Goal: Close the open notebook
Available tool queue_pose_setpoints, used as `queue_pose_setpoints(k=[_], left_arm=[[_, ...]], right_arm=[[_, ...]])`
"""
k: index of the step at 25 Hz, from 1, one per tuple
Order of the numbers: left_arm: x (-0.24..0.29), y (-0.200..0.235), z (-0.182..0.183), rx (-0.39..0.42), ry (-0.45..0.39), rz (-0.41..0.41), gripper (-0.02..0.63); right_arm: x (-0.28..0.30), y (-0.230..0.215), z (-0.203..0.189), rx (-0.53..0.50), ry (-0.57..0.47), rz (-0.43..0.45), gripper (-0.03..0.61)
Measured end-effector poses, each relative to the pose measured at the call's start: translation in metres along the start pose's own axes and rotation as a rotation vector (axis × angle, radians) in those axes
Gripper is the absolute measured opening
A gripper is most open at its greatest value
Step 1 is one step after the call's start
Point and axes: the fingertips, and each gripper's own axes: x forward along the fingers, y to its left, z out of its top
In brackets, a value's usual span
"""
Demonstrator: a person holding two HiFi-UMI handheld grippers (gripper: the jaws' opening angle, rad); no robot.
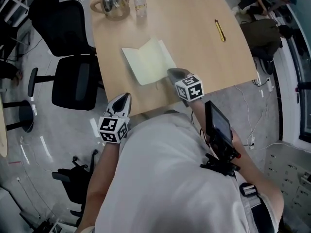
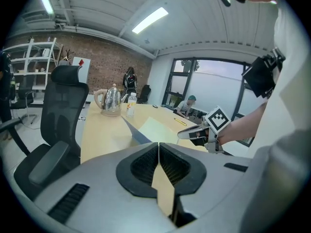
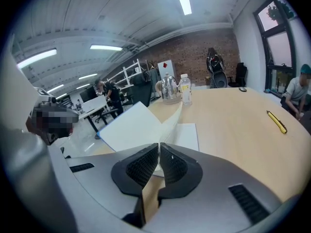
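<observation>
The open notebook [image 1: 148, 61] lies on the wooden table [image 1: 199, 47], its pale yellow-green pages facing up. Its left half is tilted up off the table, and the dark cover [image 2: 136, 133] shows in the left gripper view. The right half [image 3: 187, 136] lies flat. My right gripper [image 1: 172, 72] is shut, its tips at the notebook's near right corner, with nothing visibly between them [image 3: 159, 145]. My left gripper [image 1: 125, 97] hangs shut at the table's near edge, left of the notebook and apart from it [image 2: 158, 145].
A metal kettle [image 1: 114, 3] and a clear bottle [image 1: 140, 5] stand at the far end of the table. A yellow pen [image 1: 220, 30] lies to the right. Two black office chairs [image 1: 77, 81] stand along the left edge. A person [image 1: 265, 4] crouches at the far right.
</observation>
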Motion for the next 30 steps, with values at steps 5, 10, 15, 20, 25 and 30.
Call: queue_pose_setpoints(k=[5, 10, 15, 20, 25, 30], left_arm=[[-0.003, 0.001, -0.004, -0.013, 0.019, 0.037, 0.012], [-0.003, 0.002, -0.005, -0.019, 0.03, 0.069, 0.012], [0.001, 0.003, -0.003, -0.021, 0.039, 0.084, 0.012], [0.004, 0.002, -0.001, -0.022, 0.046, 0.093, 0.012], [0.005, 0.003, 0.0, -0.019, 0.048, 0.1, 0.012], [0.003, 0.004, -0.002, -0.019, 0.049, 0.102, 0.012]], right_arm=[[0.004, -0.027, -0.015, 0.028, 0.032, -0.048, 0.025], [0.012, -0.047, -0.033, 0.1, 0.073, -0.07, 0.026], [0.022, -0.064, -0.051, 0.226, 0.126, -0.092, 0.026], [0.026, -0.076, -0.063, 0.309, 0.174, -0.119, 0.026], [0.03, -0.083, -0.075, 0.337, 0.211, -0.155, 0.026], [0.034, -0.082, -0.079, 0.269, 0.24, -0.193, 0.028]])
